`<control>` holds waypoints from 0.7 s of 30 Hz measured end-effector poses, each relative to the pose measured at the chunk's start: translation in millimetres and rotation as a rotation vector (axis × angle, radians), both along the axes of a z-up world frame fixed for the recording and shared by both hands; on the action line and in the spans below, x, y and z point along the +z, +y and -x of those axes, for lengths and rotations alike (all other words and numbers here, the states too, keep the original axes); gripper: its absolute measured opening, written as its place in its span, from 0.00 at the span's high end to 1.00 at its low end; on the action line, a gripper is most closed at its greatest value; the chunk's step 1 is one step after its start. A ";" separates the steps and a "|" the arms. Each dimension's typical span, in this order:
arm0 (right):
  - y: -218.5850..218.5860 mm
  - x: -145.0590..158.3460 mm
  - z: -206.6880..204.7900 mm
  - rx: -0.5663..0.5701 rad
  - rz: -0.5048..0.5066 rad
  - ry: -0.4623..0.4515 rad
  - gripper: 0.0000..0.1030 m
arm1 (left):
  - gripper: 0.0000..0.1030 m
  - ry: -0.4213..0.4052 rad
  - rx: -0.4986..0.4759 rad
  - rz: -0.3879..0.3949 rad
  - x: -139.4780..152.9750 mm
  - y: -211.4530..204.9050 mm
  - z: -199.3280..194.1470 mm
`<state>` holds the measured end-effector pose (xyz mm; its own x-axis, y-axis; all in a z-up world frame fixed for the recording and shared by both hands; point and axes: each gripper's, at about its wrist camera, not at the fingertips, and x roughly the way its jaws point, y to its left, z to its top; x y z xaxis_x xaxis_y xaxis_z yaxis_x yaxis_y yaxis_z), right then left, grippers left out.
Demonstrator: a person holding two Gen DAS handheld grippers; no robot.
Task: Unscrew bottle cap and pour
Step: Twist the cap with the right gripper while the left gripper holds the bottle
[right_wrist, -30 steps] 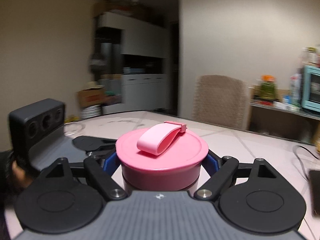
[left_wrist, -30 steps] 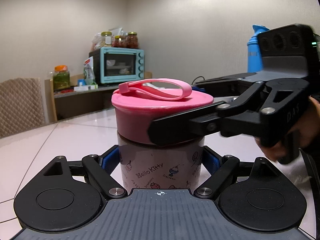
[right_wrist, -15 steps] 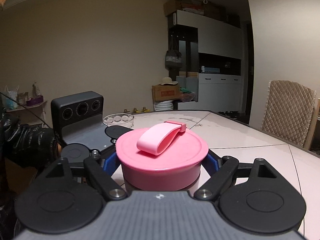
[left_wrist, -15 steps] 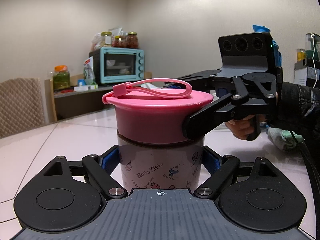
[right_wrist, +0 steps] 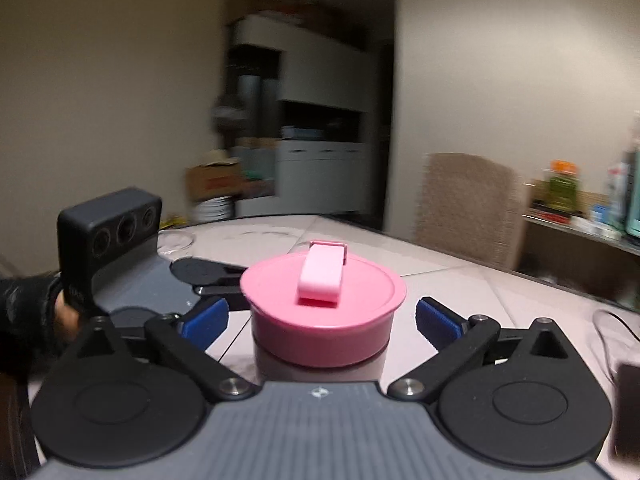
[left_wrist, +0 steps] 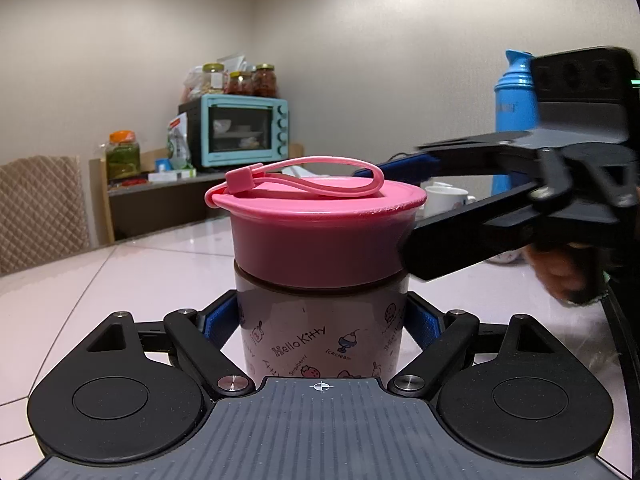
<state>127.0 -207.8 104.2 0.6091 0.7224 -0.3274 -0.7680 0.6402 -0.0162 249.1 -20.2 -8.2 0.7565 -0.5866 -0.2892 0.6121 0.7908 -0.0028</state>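
My left tongs point(left_wrist: 320, 320) pinching bottle point(left_wrist: 320, 332) body, upright on bench point(left_wrist: 120, 280). My right tongs point(right_wrist: 322, 320) just opened, blue pads point(right_wrist: 436, 322) spread clear either side of pink cap point(right_wrist: 324, 312); cap seated on bottle.

A: Where does each camera sit?
B: Low behind its own tongs, close over the worktop point(left_wrist: 120, 272), facing forward.
A: Overlap?
B: Both see the pink cap point(left_wrist: 320, 236) point(right_wrist: 324, 316) from crossing sides.
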 end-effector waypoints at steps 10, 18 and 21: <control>32.9 -9.8 34.8 -0.298 -0.036 -0.019 0.02 | 0.13 0.001 0.002 0.002 0.0 0.0 -0.2; 55.4 -17.9 25.1 -0.411 -0.016 -0.040 0.02 | 0.13 0.002 0.003 0.003 0.3 -0.7 -0.1; 57.8 -19.4 22.4 -0.430 -0.020 -0.037 0.03 | 0.13 0.002 0.004 0.003 0.4 -0.8 -0.2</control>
<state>104.6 -150.0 84.8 0.8672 0.4059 -0.2883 -0.4301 0.9025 -0.0230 249.3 -21.0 -7.8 0.7579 -0.5848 -0.2893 0.6093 0.7929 -0.0066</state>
